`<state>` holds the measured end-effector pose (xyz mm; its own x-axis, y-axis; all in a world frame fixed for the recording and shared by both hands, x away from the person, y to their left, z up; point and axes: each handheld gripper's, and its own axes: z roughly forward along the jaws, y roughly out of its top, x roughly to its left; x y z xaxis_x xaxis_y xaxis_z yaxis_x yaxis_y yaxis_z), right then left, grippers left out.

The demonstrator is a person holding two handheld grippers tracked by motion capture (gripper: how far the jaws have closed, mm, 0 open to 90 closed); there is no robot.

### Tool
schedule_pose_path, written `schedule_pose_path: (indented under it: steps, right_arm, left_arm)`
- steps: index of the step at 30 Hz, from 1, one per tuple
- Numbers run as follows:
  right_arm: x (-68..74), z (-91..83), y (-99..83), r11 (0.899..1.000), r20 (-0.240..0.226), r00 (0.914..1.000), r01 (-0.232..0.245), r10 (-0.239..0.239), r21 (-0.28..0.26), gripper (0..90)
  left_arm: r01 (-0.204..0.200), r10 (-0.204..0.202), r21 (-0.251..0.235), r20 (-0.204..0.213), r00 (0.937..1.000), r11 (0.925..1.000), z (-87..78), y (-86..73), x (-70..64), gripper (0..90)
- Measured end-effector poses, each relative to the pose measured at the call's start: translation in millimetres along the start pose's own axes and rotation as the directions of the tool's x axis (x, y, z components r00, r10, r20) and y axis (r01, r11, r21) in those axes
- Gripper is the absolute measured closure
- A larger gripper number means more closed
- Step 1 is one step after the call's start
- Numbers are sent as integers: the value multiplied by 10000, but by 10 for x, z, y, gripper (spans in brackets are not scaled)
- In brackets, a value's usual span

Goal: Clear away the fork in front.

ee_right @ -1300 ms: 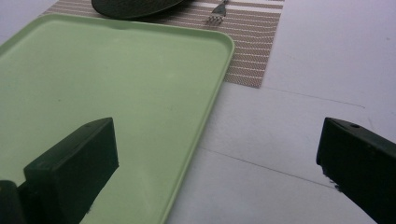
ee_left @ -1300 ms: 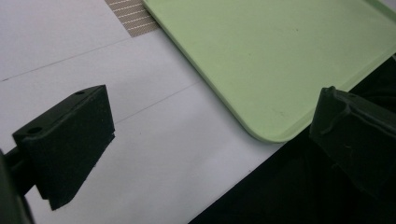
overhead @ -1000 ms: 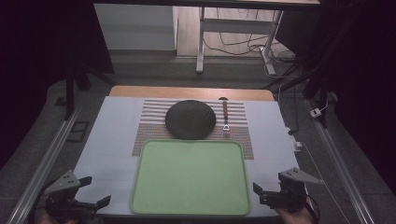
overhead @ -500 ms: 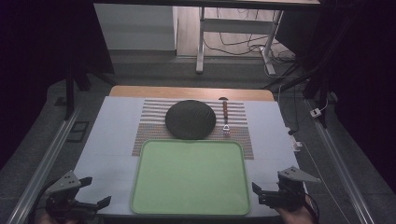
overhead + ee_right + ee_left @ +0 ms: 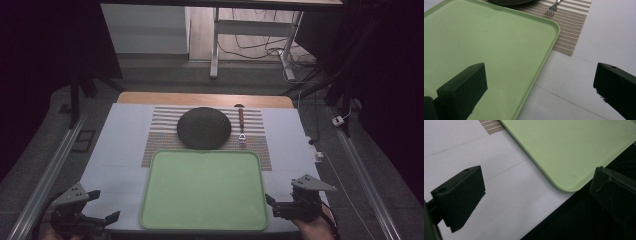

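Tray [image 5: 202, 190] is lying on the desk [image 5: 120, 145] between both grippers; left gripper [image 5: 102, 207] and right gripper [image 5: 270, 205] are holding their jaws wide apart, gripping nothing.

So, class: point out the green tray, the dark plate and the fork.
green tray [image 5: 202, 190], high view, bare middle of its floor.
dark plate [image 5: 204, 128], high view, its centre.
fork [image 5: 552, 9], right gripper view, its tines.

The room is dim. Beyond the table's far edge, a white desk frame [image 5: 250, 40] stands on grey floor [image 5: 165, 80]. Cables [image 5: 260, 47] trail beneath it.
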<state>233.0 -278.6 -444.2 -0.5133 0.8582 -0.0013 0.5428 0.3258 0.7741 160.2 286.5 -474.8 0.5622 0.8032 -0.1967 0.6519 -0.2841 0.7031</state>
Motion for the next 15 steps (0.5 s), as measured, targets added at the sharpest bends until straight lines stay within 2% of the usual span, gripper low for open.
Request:
schedule_pose_path:
  steps: [7, 15]
  right_arm:
    - [-10, 80, 57, 9993, -152, 9996, 253, -249, 266, 0]
    - [-39, 175, 117, 9993, -504, 9984, 274, -262, 236, 0]
  left_arm:
    - [-172, 172, 97, -86, 9998, 9998, 4, 7, -20, 0]
    - [-130, 130, 104, 87, 9999, 9999, 1, 10, -24, 0]
